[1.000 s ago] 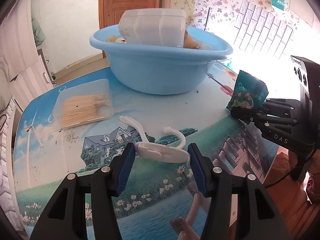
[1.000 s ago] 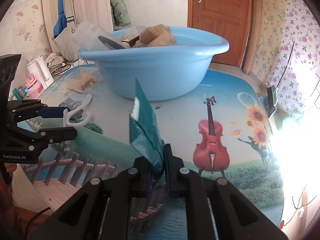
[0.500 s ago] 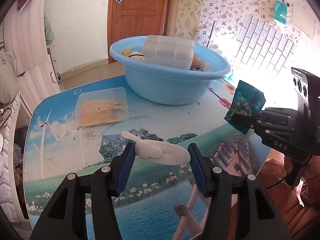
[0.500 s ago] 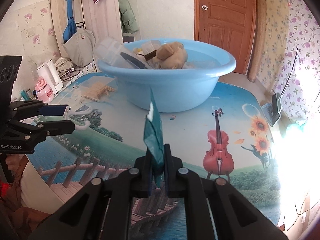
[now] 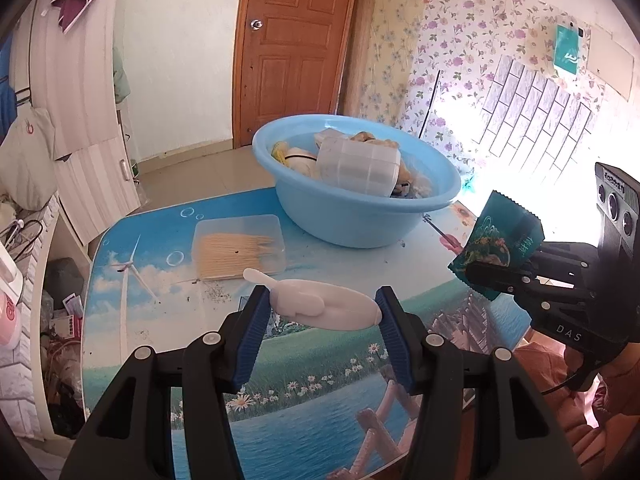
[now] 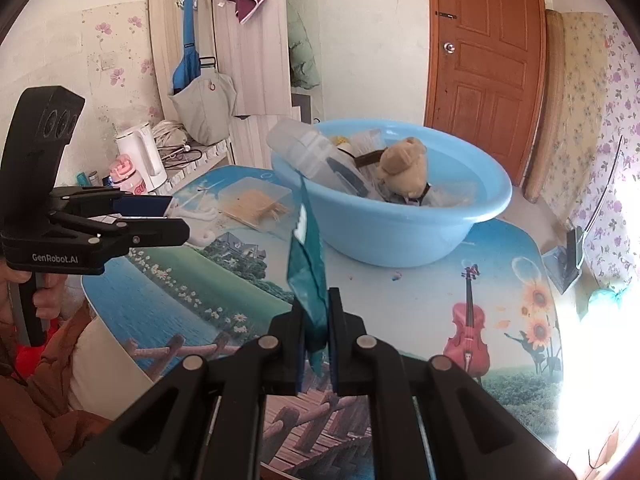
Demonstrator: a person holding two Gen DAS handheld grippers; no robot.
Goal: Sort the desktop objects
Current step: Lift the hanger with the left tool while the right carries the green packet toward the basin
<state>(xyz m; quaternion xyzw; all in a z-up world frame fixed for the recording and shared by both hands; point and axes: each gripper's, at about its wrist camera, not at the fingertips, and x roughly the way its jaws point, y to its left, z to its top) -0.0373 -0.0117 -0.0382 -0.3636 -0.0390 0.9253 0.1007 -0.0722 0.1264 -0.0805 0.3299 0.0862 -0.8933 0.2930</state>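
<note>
Left gripper (image 5: pixel 323 314) clamped on white hook (image 5: pixel 320 310), long axis crosswise between pads. Right gripper (image 6: pixel 317 332) pinching teal packet (image 6: pixel 306 276), long axis upright, serrated edge up.

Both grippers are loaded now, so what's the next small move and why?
Probably carry both forward over the blue basin and release there. The left gripper clamps the white plastic hook, the right gripper pinches the teal packet, and the basin already holds sorted items.
</note>
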